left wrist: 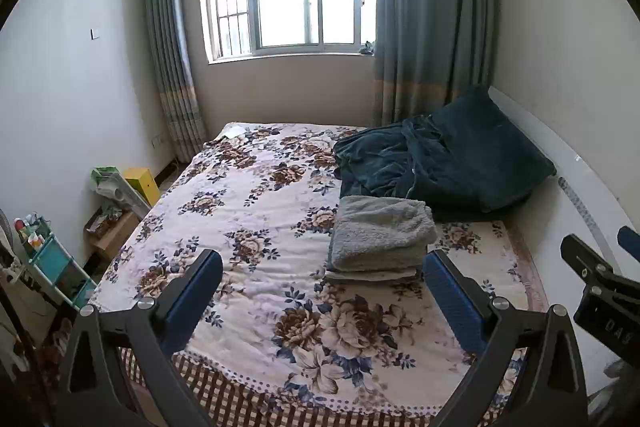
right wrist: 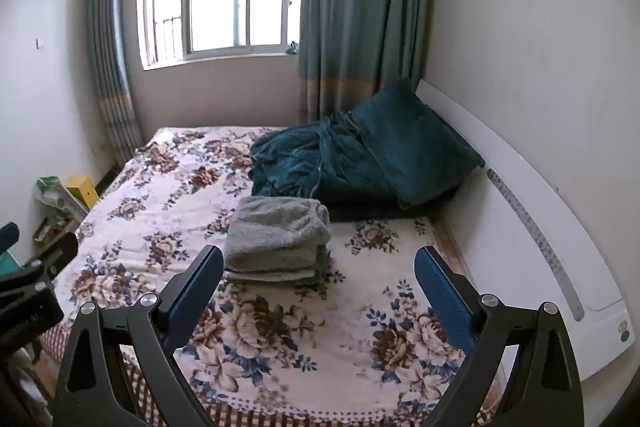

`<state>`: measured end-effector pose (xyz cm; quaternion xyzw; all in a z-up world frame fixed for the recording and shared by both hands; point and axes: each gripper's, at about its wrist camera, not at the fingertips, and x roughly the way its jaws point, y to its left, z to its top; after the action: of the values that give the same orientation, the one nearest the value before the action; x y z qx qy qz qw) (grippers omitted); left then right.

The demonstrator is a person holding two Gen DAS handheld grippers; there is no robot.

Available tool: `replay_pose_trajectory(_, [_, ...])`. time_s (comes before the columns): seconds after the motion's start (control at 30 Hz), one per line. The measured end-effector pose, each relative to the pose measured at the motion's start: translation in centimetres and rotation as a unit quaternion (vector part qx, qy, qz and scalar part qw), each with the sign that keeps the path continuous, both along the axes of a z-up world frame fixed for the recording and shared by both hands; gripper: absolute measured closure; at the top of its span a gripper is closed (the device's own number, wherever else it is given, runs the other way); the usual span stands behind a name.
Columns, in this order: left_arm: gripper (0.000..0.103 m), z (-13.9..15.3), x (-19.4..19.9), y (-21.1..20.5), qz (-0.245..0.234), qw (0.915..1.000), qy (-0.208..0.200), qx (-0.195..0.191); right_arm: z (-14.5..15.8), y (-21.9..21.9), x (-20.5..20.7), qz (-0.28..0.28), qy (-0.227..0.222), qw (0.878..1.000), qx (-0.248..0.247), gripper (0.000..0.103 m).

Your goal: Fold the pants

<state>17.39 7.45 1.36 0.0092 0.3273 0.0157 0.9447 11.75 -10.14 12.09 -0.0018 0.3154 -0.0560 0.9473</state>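
Observation:
A stack of folded clothes with fluffy grey pants [left wrist: 380,231] on top lies on the floral bedspread [left wrist: 248,211], right of the bed's middle. It also shows in the right wrist view [right wrist: 276,231]. My left gripper [left wrist: 322,299] is open and empty, held above the near end of the bed, short of the stack. My right gripper [right wrist: 318,295] is open and empty, also above the near end, just in front of the stack. The right gripper's body shows at the right edge of the left wrist view [left wrist: 600,287].
A dark teal blanket [left wrist: 384,159] and pillow [left wrist: 488,151] lie behind the stack, against the white headboard [right wrist: 520,211]. Left of the bed stand a yellow box [left wrist: 142,183], cardboard boxes and a teal shelf cart [left wrist: 56,267]. A window and curtains are at the far wall.

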Motion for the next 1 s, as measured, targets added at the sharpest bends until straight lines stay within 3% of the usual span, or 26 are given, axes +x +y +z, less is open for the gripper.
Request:
replay_pose_trajectory(0.33, [0.000, -2.1, 1.5, -0.8, -0.008, 0.9999, 0.009, 0.006, -3.3, -0.3, 2.5, -0.003, 0.018, 1.000, -0.012, 0.005])
replay_pose_trajectory(1.0, [0.000, -3.6, 2.2, -1.3, -0.010, 0.9996, 0.025, 0.003, -4.7, -0.6, 2.8, -0.004, 0.026, 1.000, -0.013, 0.005])
